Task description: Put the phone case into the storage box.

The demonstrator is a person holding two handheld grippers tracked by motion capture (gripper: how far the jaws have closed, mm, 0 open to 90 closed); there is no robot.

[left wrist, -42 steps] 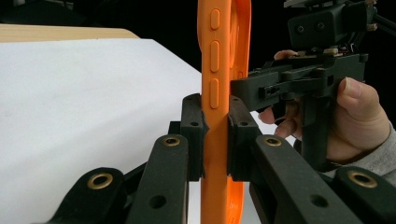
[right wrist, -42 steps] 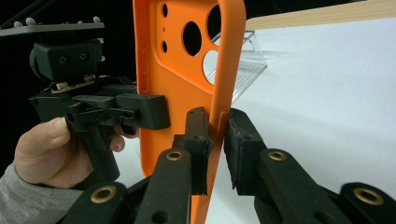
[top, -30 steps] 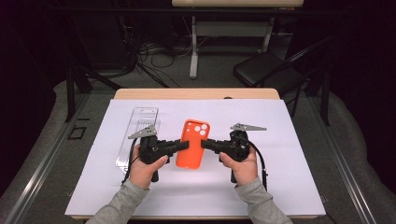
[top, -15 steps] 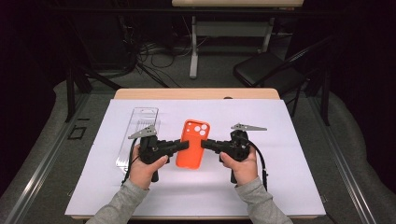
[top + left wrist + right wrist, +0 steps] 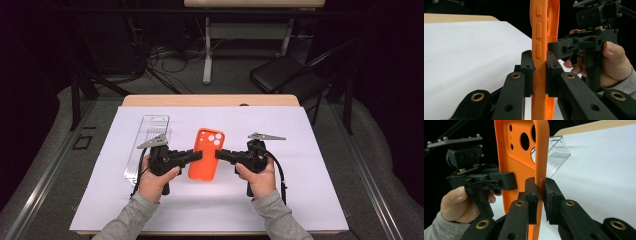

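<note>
Nothing is shifting between the earlier high views and this one: both hands are keeping still, and the orange phone case [image 5: 205,154] is staying where it was, raised just over the white sheet [image 5: 320,165] at the middle of the desk [image 5: 210,100]. That suggests a steady two-sided hold, perhaps ahead of flexing or turning it. The left tool [image 5: 539,72] is pinching the case's left edge, by its side buttons; the right tool [image 5: 539,195] is pinching the right edge. The case is looking empty, its camera cutouts at the far end. A clear plastic package [image 5: 147,145] is lying to the left.
</note>
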